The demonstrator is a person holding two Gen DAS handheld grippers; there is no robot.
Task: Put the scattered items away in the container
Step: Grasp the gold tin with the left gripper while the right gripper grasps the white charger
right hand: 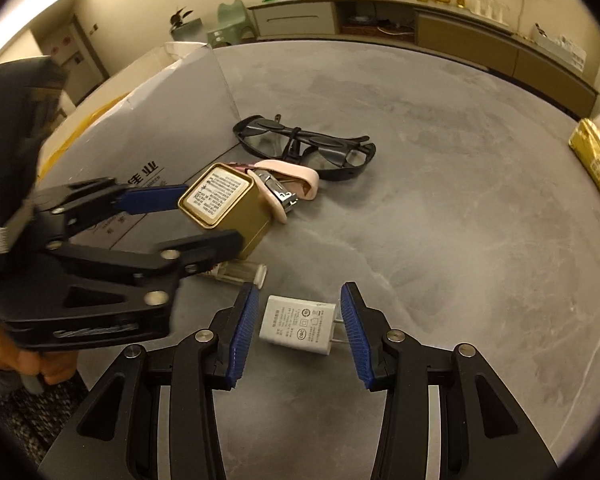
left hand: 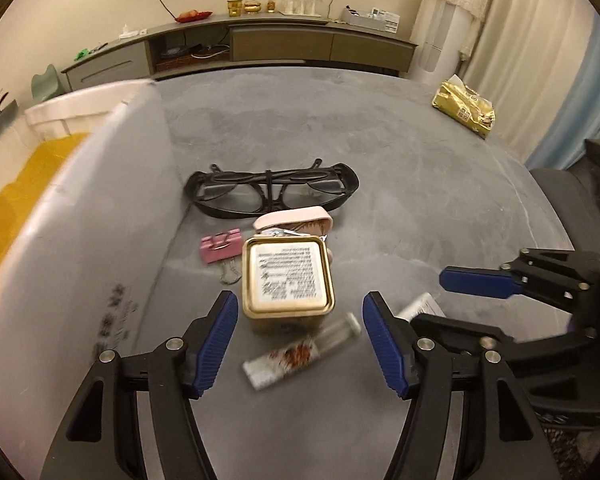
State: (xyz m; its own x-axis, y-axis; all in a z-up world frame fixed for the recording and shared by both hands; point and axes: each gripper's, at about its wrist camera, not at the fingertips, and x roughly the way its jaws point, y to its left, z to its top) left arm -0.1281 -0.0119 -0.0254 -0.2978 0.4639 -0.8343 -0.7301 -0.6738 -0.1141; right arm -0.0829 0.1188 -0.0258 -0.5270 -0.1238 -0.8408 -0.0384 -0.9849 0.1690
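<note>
While the left gripper (left hand: 298, 322) gapes around the square gold tin (left hand: 287, 282) at frame centre, not yet pinching it, the right gripper (right hand: 298, 326) stands open astride the white plug-in charger (right hand: 298, 325), low centre; the white cardboard box (left hand: 72, 208) fills the left edge.

One tin (left hand: 287, 280), one glasses (left hand: 272, 194), one charger (right hand: 298, 325).
</note>
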